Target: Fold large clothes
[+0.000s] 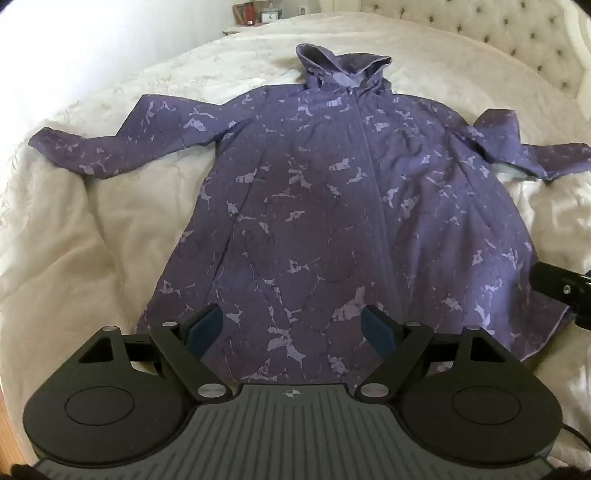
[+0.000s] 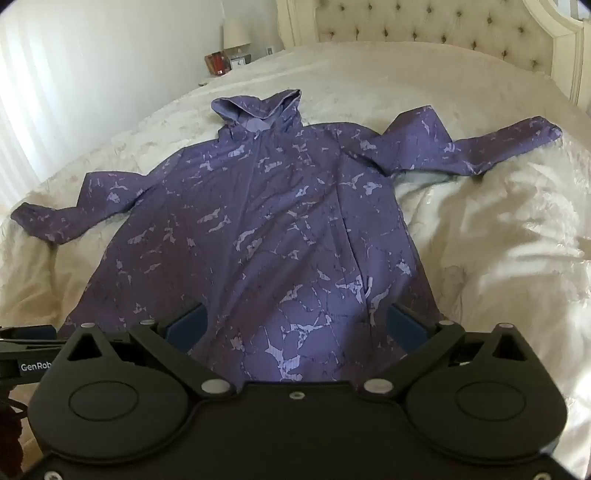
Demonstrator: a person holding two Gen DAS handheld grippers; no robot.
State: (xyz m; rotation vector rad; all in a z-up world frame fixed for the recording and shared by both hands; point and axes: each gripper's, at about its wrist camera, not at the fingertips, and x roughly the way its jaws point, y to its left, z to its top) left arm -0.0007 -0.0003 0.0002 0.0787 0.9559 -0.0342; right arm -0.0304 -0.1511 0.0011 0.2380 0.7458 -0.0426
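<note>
A large purple hooded jacket (image 1: 317, 192) with a pale marbled print lies spread flat, front up, on a cream bedspread (image 1: 92, 229); it also shows in the right wrist view (image 2: 266, 221). Its hood (image 1: 343, 68) points toward the headboard and both sleeves are spread out, the right one (image 1: 517, 147) bent. My left gripper (image 1: 291, 317) is open and empty over the hem, left of the zip. My right gripper (image 2: 295, 317) is open and empty over the hem's right part; its body also shows in the left wrist view (image 1: 565, 291).
A tufted cream headboard (image 2: 424, 26) stands at the far end of the bed. A nightstand with a lamp (image 2: 236, 37), a red object and a small clock stands at the far left by the white wall. The bedspread is rumpled to the right (image 2: 498, 240).
</note>
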